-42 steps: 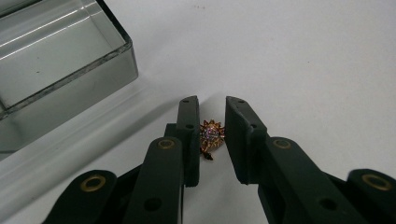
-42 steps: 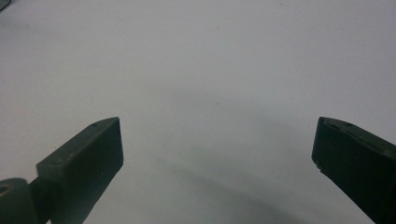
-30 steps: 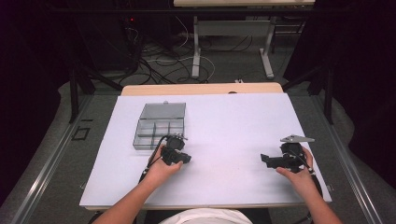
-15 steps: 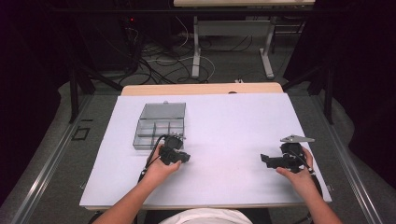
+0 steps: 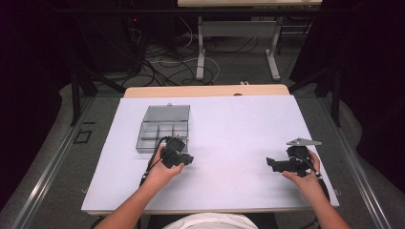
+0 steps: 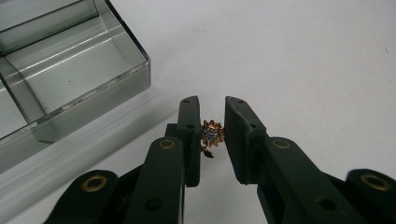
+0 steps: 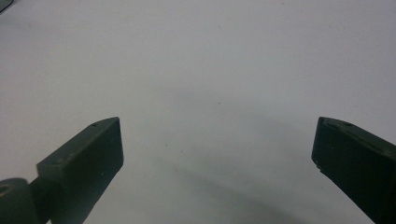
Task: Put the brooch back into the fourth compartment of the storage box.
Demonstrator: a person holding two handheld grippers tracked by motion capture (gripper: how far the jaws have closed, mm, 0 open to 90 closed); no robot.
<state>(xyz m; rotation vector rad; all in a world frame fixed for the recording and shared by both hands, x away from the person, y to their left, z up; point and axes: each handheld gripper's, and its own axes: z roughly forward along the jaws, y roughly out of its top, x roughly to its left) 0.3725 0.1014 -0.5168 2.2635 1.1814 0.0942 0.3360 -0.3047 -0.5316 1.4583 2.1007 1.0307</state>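
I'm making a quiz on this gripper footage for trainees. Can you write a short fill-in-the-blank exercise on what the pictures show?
1. The left gripper is shut on a small gold ____ with a clear stone.
2. The jaws of the right gripper stand wide ____, with nothing between them.
3. The clear compartment box lies on the white table beside the ____ gripper.
4. The lid of the box is ____.

Missing words: flower ornament; open; left; open
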